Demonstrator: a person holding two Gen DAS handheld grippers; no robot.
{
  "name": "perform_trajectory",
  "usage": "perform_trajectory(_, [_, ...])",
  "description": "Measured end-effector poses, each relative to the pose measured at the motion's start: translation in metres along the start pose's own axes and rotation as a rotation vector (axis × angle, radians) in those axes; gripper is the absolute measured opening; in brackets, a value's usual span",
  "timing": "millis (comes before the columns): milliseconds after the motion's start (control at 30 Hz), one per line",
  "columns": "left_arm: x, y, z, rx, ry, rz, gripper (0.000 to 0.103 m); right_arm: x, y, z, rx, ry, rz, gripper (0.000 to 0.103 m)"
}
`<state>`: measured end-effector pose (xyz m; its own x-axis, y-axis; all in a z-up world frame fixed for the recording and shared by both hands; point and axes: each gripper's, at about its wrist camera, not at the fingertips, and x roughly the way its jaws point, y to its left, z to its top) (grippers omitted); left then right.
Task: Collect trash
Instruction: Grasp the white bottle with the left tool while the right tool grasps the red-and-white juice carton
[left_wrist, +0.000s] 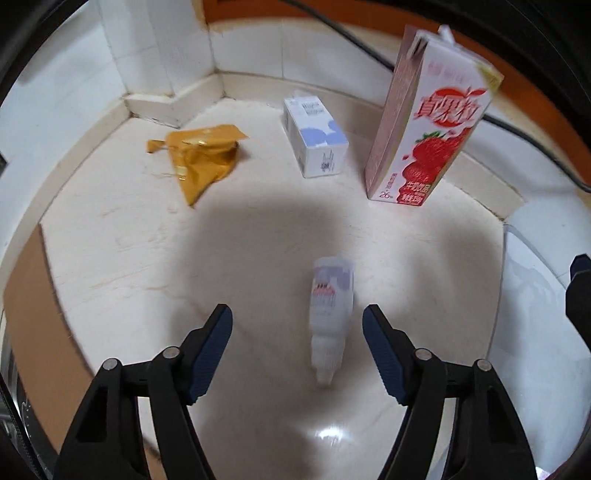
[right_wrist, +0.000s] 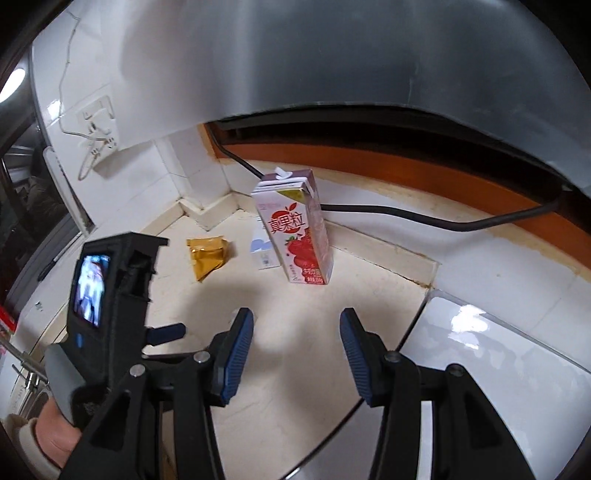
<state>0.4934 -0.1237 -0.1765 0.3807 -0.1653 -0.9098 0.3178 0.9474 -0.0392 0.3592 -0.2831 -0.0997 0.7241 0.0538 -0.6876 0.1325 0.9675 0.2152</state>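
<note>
On a cream counter lie a small white plastic bottle (left_wrist: 330, 314), a crumpled gold wrapper (left_wrist: 201, 157), a white-and-blue small carton (left_wrist: 314, 136) on its side, and an upright pink strawberry milk carton (left_wrist: 428, 122). My left gripper (left_wrist: 297, 323) is open and empty, its fingers either side of the bottle, which lies nearer the right finger. In the right wrist view my right gripper (right_wrist: 297, 339) is open and empty above the counter. There the strawberry carton (right_wrist: 299, 236), wrapper (right_wrist: 208, 254) and small carton (right_wrist: 262, 254) are ahead. The left gripper's body (right_wrist: 107, 291) is at left.
White tiled walls meet in a corner (left_wrist: 218, 55) behind the trash. A black cable (right_wrist: 424, 216) runs along an orange sill at the back. A shiny steel sink edge (right_wrist: 480, 350) lies to the right. A wall socket (right_wrist: 98, 125) hangs at left.
</note>
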Motion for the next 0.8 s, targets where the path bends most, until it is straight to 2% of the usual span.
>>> perform_trajectory(100, [0.012,-0.002,0.003,0.004,0.008,0.002,0.057,0.012,0.0,0.004,0.001,0.003,-0.002,0.049])
perform_trajectory(133, [0.012,-0.003,0.005,0.012,-0.007,0.007,0.047,0.017,0.001,0.006,0.003,0.004,-0.006,0.049])
perform_trajectory(167, [0.013,-0.004,0.006,0.022,-0.016,-0.013,0.042,0.02,0.002,0.008,0.005,0.005,-0.007,0.049])
perform_trajectory(200, [0.011,-0.004,0.007,0.029,-0.021,-0.016,0.029,0.025,0.003,0.01,0.009,0.006,-0.006,0.049])
perform_trajectory(233, [0.011,-0.004,0.008,0.035,-0.023,-0.02,0.022,0.029,0.004,0.011,0.011,0.006,-0.004,0.049])
perform_trajectory(367, [0.007,0.014,0.007,0.009,-0.043,-0.033,0.022,0.043,0.011,0.019,0.009,0.0,-0.018,0.049])
perform_trajectory(600, [-0.016,0.076,0.007,-0.119,-0.075,-0.085,0.022,0.073,0.028,0.039,-0.003,-0.016,-0.07,0.049])
perform_trajectory(800, [-0.033,0.1,0.0,-0.155,-0.085,-0.102,0.022,0.097,0.04,0.053,0.007,-0.025,-0.14,0.049])
